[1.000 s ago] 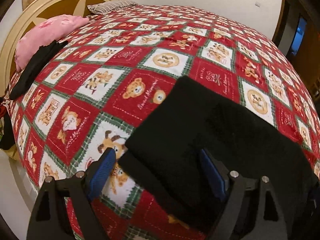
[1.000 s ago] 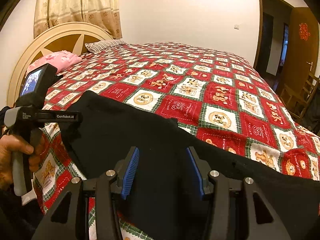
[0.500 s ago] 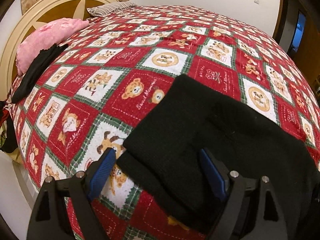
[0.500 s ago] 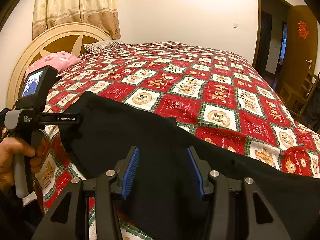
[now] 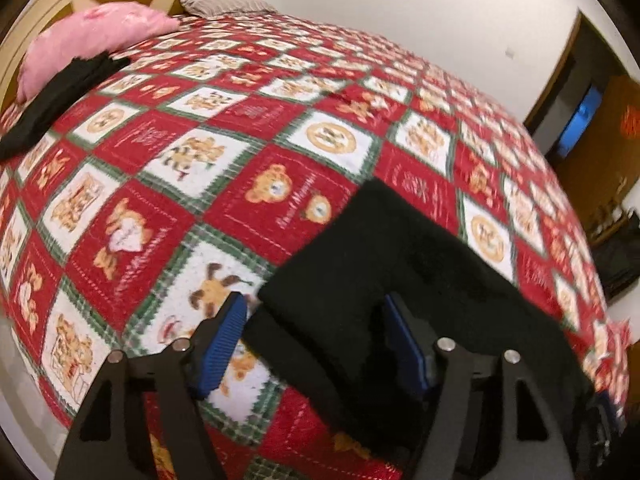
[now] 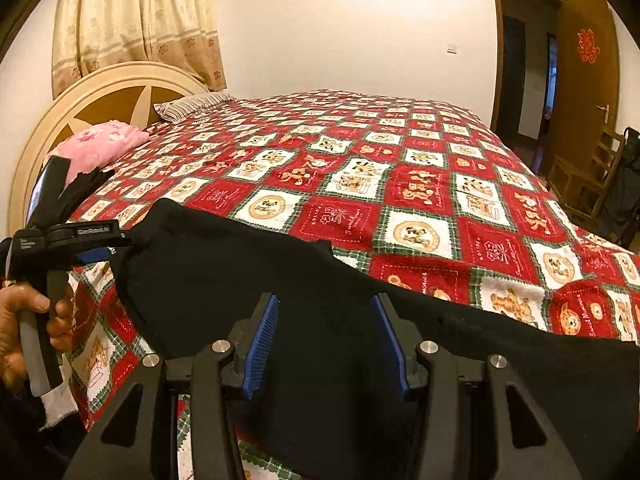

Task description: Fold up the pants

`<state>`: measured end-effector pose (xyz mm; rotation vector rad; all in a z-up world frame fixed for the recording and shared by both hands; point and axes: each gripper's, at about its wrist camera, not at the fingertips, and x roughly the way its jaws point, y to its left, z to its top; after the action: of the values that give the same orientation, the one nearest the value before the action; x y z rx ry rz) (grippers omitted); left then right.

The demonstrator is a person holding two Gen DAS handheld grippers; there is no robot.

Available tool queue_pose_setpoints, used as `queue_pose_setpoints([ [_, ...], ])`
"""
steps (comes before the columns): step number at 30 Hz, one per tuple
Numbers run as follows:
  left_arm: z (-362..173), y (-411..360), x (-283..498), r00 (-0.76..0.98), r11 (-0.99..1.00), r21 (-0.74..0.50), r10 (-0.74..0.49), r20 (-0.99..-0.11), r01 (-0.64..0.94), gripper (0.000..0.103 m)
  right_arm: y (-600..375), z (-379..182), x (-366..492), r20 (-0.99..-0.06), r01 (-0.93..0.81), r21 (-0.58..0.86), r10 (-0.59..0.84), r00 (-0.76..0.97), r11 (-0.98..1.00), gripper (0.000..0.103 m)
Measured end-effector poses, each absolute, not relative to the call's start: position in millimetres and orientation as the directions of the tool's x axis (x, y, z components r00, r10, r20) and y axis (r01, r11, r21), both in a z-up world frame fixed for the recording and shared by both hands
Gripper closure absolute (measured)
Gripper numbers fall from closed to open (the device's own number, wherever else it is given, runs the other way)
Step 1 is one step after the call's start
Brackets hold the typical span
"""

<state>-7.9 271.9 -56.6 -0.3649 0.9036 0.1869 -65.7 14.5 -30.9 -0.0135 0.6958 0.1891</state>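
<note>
One bed [image 6: 420,184] in a red bear-print quilt held one pair of black pants [image 6: 320,300] along its near edge, long axis running left to right. Two grippers: the left gripper [image 5: 316,344] was closing around the pants' end; the right gripper [image 6: 326,340] stood half-open over the fabric, not pinching.

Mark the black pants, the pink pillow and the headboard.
black pants [image 6: 248,280]: right wrist view, on the flat cloth ahead of the jaws.
pink pillow [image 6: 100,145]: right wrist view, middle of its top face.
headboard [image 6: 116,98]: right wrist view, brown panel under the cream arch.
</note>
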Motion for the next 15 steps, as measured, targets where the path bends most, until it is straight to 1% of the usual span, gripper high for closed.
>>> queue_pose_setpoints([
  [1, -56, 275, -10, 0.617, 0.916, -0.253, -0.007, -0.787, -0.312, 0.029, 14, -31, -66, -0.639, -0.178, 0.053, 0.170, 0.750, 0.983, 0.052],
  [4, -62, 273, -5, 0.605, 0.904, -0.298, -0.058, -0.794, -0.305, 0.020, 14, -31, -66, -0.638, -0.178, 0.052, 0.170, 0.751, 0.983, 0.052],
  [7, -65, 264, 0, 0.599, 0.913, -0.260, -0.021, -0.800, -0.315, 0.019, 10, -30, -67, -0.634, -0.166, 0.050, 0.160, 0.757, 0.985, 0.052],
  [9, -66, 262, 1, 0.601, 0.916, -0.245, -0.005, -0.799, -0.318, 0.019, 0, -28, -70, -0.623, -0.128, 0.056, 0.135, 0.771, 0.990, 0.052],
  [10, -66, 261, 2, 0.604, 0.916, -0.242, 0.000, -0.797, -0.319, 0.020, -6, -25, -72, -0.615, -0.103, 0.063, 0.120, 0.779, 0.993, 0.052],
  [11, -65, 262, 1, 0.613, 0.914, -0.241, 0.010, -0.790, -0.326, 0.028, -14, -23, -73, -0.607, -0.070, 0.078, 0.103, 0.788, 0.995, 0.052],
  [13, -66, 265, -2, 0.623, 0.904, -0.243, 0.033, -0.781, -0.352, 0.039, -32, -18, -77, -0.594, 0.000, 0.100, 0.060, 0.802, 0.995, 0.052],
  [14, -67, 266, -4, 0.630, 0.902, -0.250, 0.030, -0.776, -0.352, 0.043, -40, -15, -79, -0.589, 0.033, 0.106, 0.036, 0.807, 0.994, 0.052],
  [15, -67, 266, -4, 0.634, 0.902, -0.252, 0.029, -0.773, -0.349, 0.046, -49, -13, -82, -0.587, 0.066, 0.108, 0.010, 0.809, 0.992, 0.052],
])
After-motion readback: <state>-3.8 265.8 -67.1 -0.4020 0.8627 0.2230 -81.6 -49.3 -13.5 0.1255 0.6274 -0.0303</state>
